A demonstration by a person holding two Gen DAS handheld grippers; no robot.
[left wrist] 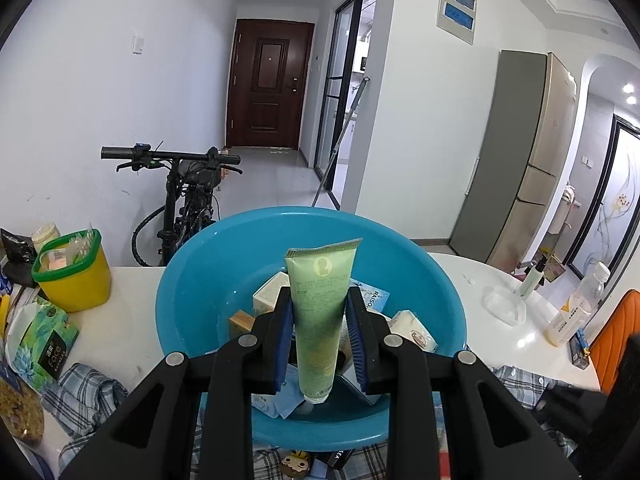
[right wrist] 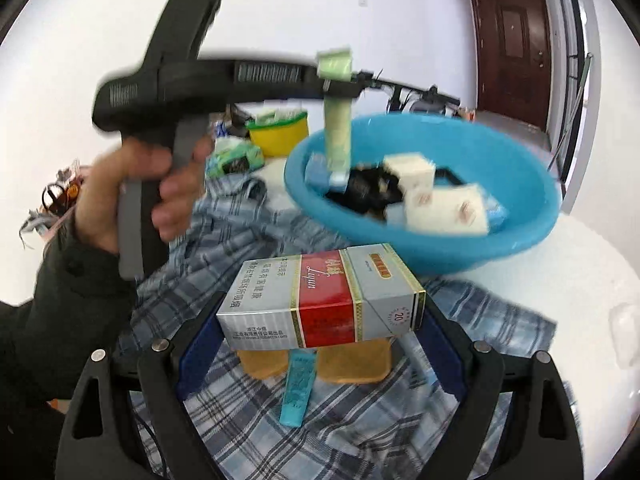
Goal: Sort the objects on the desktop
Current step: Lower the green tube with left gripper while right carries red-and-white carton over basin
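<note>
Pale green tube [left wrist: 320,312], blue basin [left wrist: 192,280], yellow tub [left wrist: 80,280] with green rim, silver-and-red box [right wrist: 320,300], blue-grey plaid cloth [right wrist: 340,420].

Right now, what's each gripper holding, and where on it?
Left gripper clamps the green tube across its middle, cap end down, over the blue basin. Right gripper holds the cigarette box by its two short ends.

Basin [right wrist: 520,216] contents blurred, perhaps boxes.
</note>
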